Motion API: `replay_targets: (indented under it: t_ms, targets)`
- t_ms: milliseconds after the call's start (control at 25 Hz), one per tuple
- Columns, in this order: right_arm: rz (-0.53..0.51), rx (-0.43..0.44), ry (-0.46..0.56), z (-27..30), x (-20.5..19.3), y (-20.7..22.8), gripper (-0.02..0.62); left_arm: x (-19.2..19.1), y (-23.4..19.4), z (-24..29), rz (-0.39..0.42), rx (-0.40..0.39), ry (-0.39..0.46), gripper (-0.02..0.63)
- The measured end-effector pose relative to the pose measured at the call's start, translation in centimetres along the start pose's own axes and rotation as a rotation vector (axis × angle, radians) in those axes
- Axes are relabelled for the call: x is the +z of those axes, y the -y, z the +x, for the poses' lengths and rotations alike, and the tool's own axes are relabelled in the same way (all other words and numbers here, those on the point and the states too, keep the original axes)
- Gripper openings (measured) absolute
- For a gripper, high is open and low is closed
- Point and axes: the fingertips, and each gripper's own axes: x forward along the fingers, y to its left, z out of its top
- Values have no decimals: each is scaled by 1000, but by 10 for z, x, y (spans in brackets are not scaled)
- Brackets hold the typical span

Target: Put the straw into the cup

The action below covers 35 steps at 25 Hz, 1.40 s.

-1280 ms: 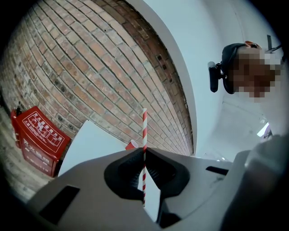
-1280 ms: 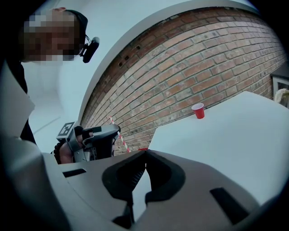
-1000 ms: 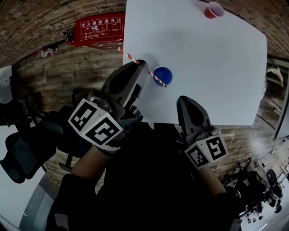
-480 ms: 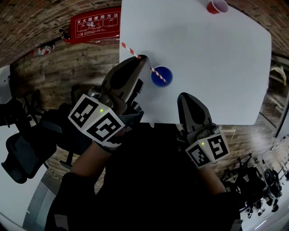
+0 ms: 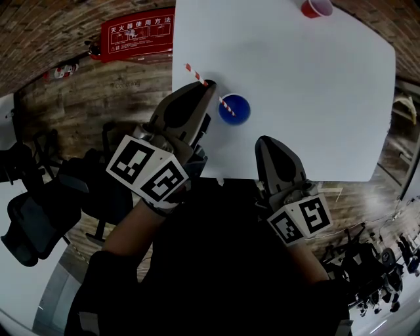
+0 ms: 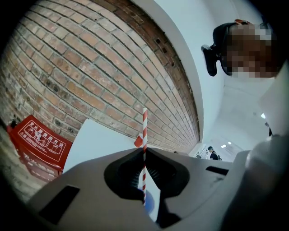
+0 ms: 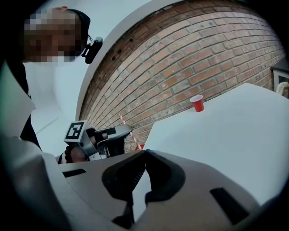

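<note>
The striped straw (image 5: 227,105) is pinched across its middle by the left gripper (image 5: 209,86). It slants down from above the counter's edge towards the blue cup (image 5: 236,111). Its lower end shows against the cup's blue mouth; whether it has dipped below the rim I cannot tell. In the left gripper view the straw (image 6: 144,131) stands straight up between the two jaws, which are closed tight on it. A patch of the blue cup (image 6: 149,204) shows just beneath its lower end.

The blue cup stands upright on the white counter (image 5: 315,98), near the edge closest to the person. The left gripper reaches in over that edge, just left of the cup.

The right gripper (image 5: 265,142) hovers to the right of the blue cup and nearer the person, apart from it and over the counter's near edge. In its own view the right gripper (image 7: 144,153) has its jaw tips drawn together with nothing between them.

A red cup (image 5: 316,8) stands upright well beyond the blue cup, at the counter's far side. From the right gripper view the red cup (image 7: 197,103) has a brick wall (image 7: 203,54) behind it. Left of the blue cup and off the counter lies a red sign (image 5: 138,33) with white lettering.
</note>
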Motion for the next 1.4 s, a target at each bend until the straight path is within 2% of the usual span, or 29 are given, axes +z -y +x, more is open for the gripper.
replay_targets:
  t_ms: [280, 680, 1000, 1400]
  targets:
    - [-4, 2, 4, -2, -1, 0, 23, -11, 0, 4, 73, 6, -30, 29]
    - [1, -1, 10, -5, -1, 2, 23, -28, -10, 10, 83, 39, -64, 29]
    - [3, -2, 14, -8, 0, 0, 23, -42, -13, 16, 144, 56, -105, 29]
    - [0, 0, 17, -11, 0, 0, 23, -55, -18, 18, 173, 71, -146, 31]
